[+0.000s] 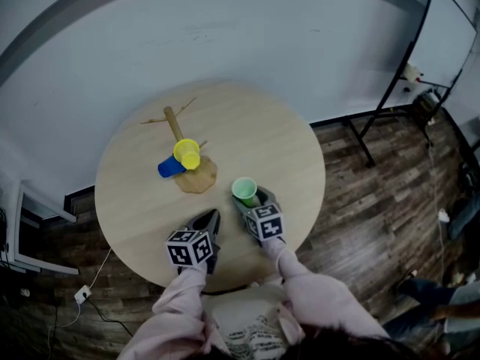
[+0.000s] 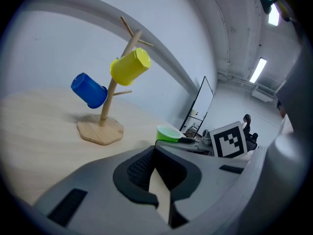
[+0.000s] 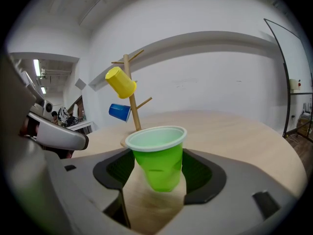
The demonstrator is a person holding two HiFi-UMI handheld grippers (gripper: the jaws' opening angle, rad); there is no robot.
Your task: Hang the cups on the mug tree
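A wooden mug tree (image 1: 180, 137) stands on the round table (image 1: 285, 141), left of centre. A yellow cup (image 1: 187, 153) and a blue cup (image 1: 170, 168) hang on its pegs. My right gripper (image 1: 251, 197) is shut on a green cup (image 1: 244, 190) near the table's front; in the right gripper view the green cup (image 3: 159, 160) stands upright between the pads with its wall dented. The tree (image 3: 131, 97) lies beyond it. My left gripper (image 1: 212, 217) is shut and holds nothing, resting just left of the right one. Its own view shows the tree (image 2: 111, 92) ahead and the green cup (image 2: 168, 133) at right.
A black metal stand (image 1: 390, 88) rises beside the table at the right on the wooden floor. A white shelf (image 1: 30, 208) and a floor socket with cable (image 1: 81, 294) are at the left. The wall runs behind the table.
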